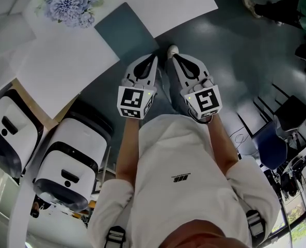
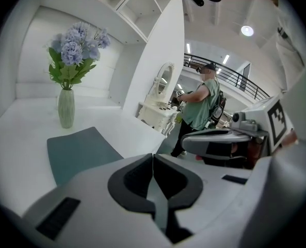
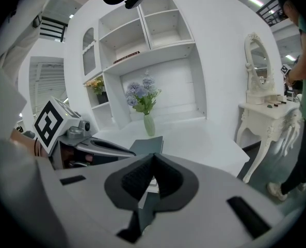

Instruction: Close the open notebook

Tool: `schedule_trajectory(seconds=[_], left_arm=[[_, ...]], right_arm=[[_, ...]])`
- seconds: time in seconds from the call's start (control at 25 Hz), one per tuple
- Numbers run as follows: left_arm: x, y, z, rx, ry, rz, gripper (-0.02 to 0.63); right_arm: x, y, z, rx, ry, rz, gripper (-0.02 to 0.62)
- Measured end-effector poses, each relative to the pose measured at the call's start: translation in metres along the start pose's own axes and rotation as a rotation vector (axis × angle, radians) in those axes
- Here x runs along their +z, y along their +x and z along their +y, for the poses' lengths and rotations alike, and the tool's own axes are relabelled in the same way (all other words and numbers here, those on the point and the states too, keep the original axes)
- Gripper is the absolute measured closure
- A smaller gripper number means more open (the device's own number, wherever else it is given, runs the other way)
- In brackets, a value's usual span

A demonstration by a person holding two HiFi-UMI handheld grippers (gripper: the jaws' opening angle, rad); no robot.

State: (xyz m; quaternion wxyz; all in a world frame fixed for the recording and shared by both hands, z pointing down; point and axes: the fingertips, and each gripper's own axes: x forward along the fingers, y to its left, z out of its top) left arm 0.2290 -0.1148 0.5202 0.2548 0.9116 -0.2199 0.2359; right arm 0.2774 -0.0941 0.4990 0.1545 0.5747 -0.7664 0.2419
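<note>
White shirt [image 1: 183, 164] filling foreground; person holding both grippers close to chest, off surface [image 1: 65, 71] — likely waiting posture, not reaching. Left gripper [image 1: 153, 58] fingers pressing together, gripping nothing; right gripper [image 1: 175, 58] fingers likewise meeting, empty. Notebook [image 1: 128, 32] lying flat near surface edge, just ahead of fingertips, teal cover showing — seemingly shut already, though view poor. Flowers [image 1: 70, 6] standing beyond notebook, apart from it, probably leaving cover room to swing.

head view looks steeply down while both gripper views share the vase [image 2: 66, 107].
</note>
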Motion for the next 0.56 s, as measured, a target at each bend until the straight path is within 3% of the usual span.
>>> schedule_trajectory(seconds=[0.56], left_arm=[[0.008,-0.018,0.001,0.04,0.008,-0.031,0.606]], right_arm=[[0.004,-0.005,0.01,0.02,-0.021,-0.006,0.6]])
